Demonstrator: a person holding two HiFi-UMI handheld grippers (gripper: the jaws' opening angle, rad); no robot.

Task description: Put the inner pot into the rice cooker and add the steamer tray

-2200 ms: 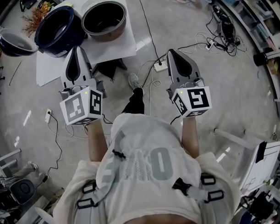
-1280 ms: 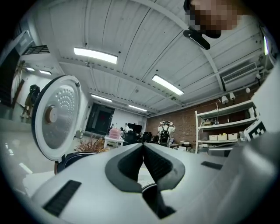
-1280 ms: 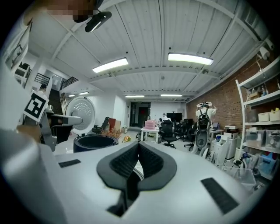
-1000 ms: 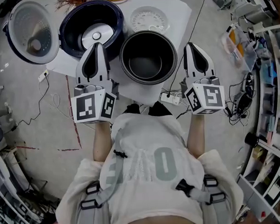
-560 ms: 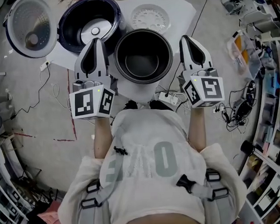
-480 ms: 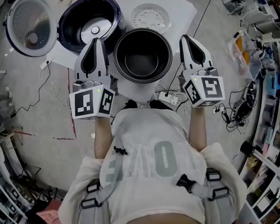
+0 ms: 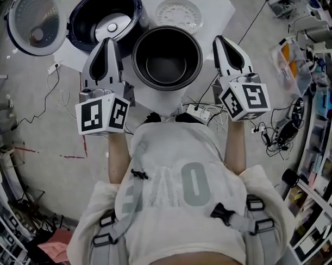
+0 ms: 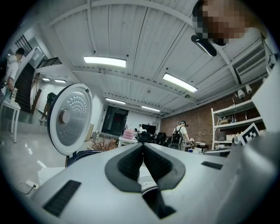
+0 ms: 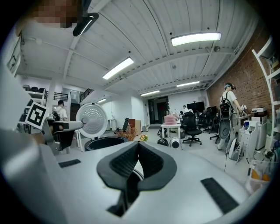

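Observation:
The dark inner pot [image 7: 166, 58] stands empty on the white table [image 7: 216, 7], right in front of me. Behind it to the left is the dark blue rice cooker [image 7: 82, 28], open, its round lid [image 7: 32, 25] tipped back. The white perforated steamer tray [image 7: 178, 14] lies flat behind the pot. My left gripper [image 7: 109, 42] hovers just left of the pot and my right gripper [image 7: 220, 40] just right of it, both shut and empty. The left gripper [image 8: 143, 146] faces the raised lid [image 8: 70, 120]. The right gripper [image 9: 138, 145] looks past the cooker body [image 9: 103, 142].
A power strip [image 7: 200, 113] and loose cables lie on the floor by the person's feet under the table's near edge. Shelves and clutter line the right side [image 7: 315, 53]. Desks, chairs and people stand far back in the room [image 9: 192, 124].
The person has stepped up to the table, so the pot and cooker now sit closer. Both grippers came to flank the inner pot. Their jaws stayed shut.

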